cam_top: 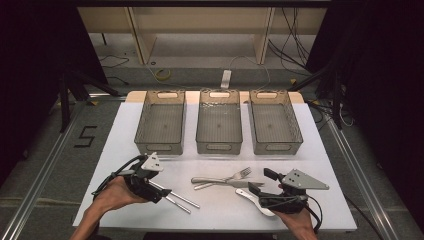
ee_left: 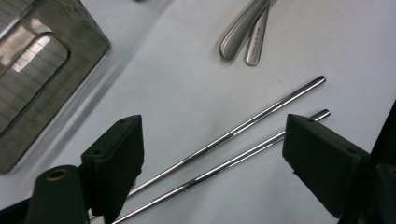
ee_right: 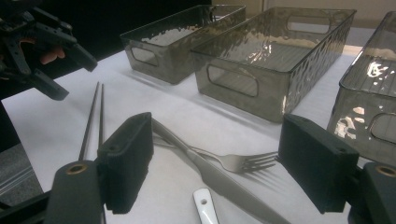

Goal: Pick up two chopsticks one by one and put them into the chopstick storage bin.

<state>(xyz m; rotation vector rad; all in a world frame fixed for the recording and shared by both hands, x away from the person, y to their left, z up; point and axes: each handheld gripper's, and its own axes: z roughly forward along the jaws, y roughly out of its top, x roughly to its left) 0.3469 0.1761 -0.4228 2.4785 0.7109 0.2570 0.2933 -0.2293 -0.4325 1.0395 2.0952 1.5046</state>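
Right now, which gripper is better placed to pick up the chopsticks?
Left. The left gripper is open over the chopsticks, jaws either side; the right gripper is over by the knife.

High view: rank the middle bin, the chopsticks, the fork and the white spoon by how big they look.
1. Middle bin, by far the largest.
2. Fork and chopsticks: similar length, and the left tongs cover the chopsticks' near ends, so no ranking.
3. White spoon, partly hidden under the right tongs, looks smallest.

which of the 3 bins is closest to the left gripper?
The left bin, at the left end of the row. The left gripper sits open just in front of it, over the chopsticks; the middle bin and right bin lie farther right.
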